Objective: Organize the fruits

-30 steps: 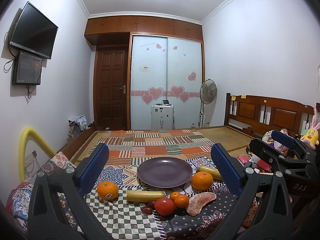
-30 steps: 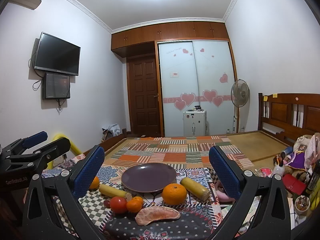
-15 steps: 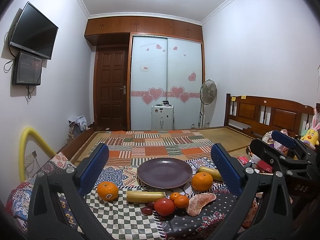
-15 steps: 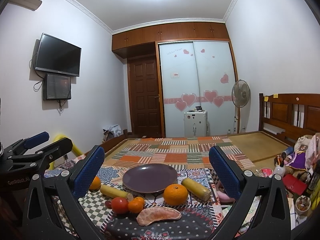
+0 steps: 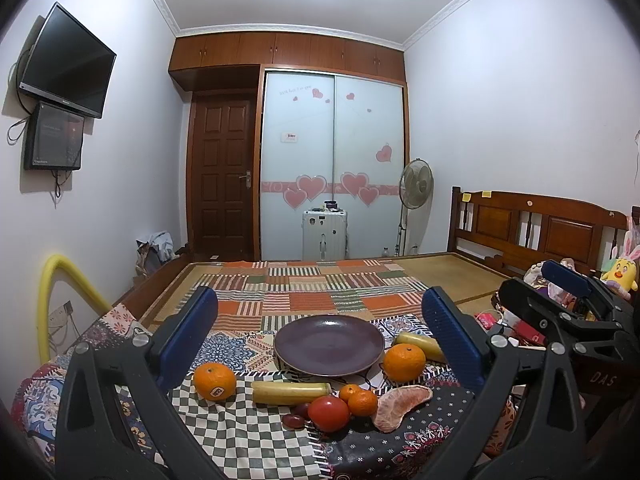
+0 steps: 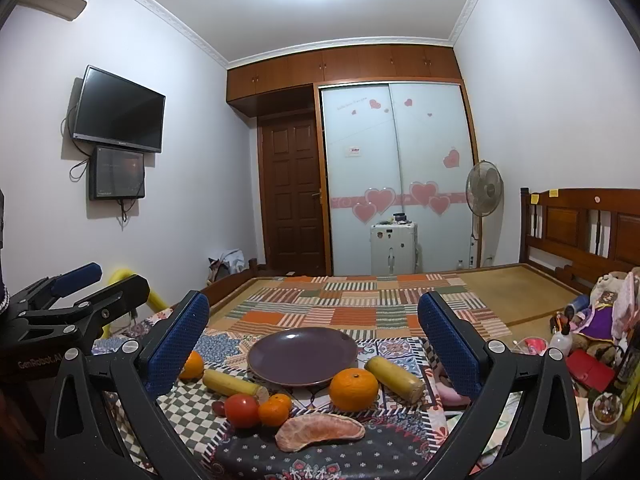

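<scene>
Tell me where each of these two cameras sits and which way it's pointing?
Left wrist view: sits on the left gripper, looking forward over the purple plate toward the wardrobe; its open blue fingers frame the picture, and the right gripper shows at the right edge.
Right wrist view: sits on the right gripper, facing the same way; the left gripper shows at the left edge.
Shared: plate, fruit, wardrobe, fan.

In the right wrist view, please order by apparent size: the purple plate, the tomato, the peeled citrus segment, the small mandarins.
1. Purple plate, clearly largest.
2. Peeled citrus segment, though it lies nearest the camera.
3. Tomato.
4. Small mandarins, each close to the tomato in size, so unsure.
</scene>
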Available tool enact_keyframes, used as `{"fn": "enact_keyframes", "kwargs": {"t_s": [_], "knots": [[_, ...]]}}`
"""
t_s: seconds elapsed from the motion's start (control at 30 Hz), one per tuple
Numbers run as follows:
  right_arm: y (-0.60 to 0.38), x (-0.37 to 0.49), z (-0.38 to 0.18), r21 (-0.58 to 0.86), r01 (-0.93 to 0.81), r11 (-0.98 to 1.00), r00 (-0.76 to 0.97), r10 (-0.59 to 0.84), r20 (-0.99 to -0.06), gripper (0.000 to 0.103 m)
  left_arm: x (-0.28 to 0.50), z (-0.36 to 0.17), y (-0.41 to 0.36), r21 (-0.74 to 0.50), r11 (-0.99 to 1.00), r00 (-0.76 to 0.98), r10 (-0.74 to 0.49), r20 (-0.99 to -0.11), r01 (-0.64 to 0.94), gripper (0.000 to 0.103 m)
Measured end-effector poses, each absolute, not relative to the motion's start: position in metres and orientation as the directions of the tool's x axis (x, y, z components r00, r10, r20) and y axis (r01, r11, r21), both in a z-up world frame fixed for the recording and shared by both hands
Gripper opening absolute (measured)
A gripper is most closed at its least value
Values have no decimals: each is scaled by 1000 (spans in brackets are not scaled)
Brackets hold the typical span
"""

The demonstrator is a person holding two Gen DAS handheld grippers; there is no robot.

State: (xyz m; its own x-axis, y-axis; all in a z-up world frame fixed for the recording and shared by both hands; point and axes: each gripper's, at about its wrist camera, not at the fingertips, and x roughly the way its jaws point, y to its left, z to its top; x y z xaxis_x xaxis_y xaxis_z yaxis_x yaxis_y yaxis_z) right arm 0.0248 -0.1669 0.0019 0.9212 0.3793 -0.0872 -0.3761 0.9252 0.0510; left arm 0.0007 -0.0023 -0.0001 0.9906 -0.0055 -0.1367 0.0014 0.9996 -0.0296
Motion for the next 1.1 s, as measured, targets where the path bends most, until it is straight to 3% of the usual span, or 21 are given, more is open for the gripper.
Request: {"fn": "enact_keyframes", "kwargs": {"t_s": [0.27,0.43,0.83,1.1], "knots": [[-163,39,-7,43,-362,931,921,364,-139,103,7,-8,0,-17,1000,989,-3,-151,0,102],[-164,57,-26,13,-326,945,924,322,-208,103,21,-21,11,-12,1000,975,2,-222,-5,86],[-175,106,-67,-1,-302,953,876,278,-394,79,66,-63,70,-34,996,913,66,-404,-87,72],[-174,143,-85,22,-334,942,817,301,-492,77,104,-95,107,-28,992,839,90,-537,-125,69]]}}
